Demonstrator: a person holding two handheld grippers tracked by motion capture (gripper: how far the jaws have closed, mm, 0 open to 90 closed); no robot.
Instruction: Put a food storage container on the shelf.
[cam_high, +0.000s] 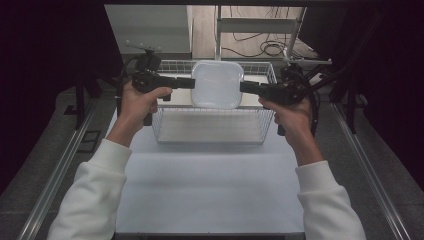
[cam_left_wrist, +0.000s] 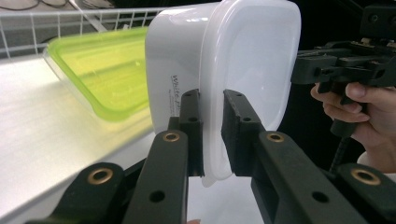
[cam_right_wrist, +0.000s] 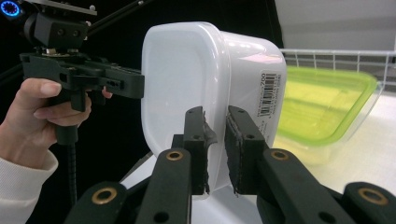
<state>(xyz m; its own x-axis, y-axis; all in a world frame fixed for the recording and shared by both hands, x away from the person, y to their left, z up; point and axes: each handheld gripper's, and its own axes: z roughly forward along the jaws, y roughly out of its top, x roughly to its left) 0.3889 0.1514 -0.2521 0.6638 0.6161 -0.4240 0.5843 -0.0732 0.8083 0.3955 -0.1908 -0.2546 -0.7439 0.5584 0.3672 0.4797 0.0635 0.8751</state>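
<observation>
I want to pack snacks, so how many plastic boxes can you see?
2. The white box is held up over the wire basket, pinched between the left gripper and right gripper. The green-rimmed box lies behind it. Others may be hidden.

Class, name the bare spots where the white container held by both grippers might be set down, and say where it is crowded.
Free: the table between the sleeves, before the wire basket. Crowded: beside the green-lidded box.

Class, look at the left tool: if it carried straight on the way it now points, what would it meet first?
The left tool points across at the white container, whose rim it already clamps. Beyond that lies the right tool, gripping the opposite rim, probably next in line, though depth is hard to judge.
</observation>
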